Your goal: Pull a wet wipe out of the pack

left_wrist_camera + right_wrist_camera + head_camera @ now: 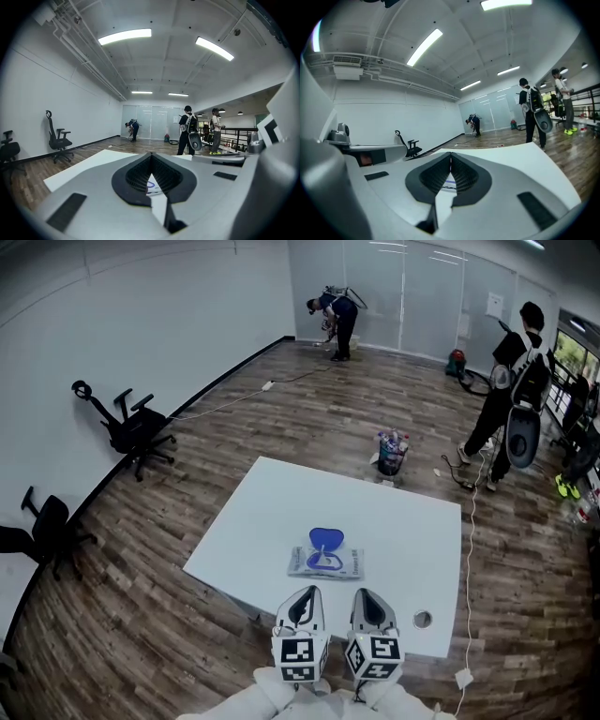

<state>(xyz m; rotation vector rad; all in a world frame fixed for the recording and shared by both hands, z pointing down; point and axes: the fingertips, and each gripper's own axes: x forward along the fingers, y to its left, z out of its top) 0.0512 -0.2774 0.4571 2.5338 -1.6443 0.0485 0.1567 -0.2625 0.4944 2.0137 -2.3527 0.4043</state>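
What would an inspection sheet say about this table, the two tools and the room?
Surface: white table, one round hole near its right corner.
Job's things: wet wipe pack mid-table, blue lid flipped open.
Clutter: nothing seen.
Tools: left tool and right tool shut, empty, short of the pack.
Cables: white cable on the floor right of the table.
Surroundings: office chairs left, bucket beyond the table, two people far off.
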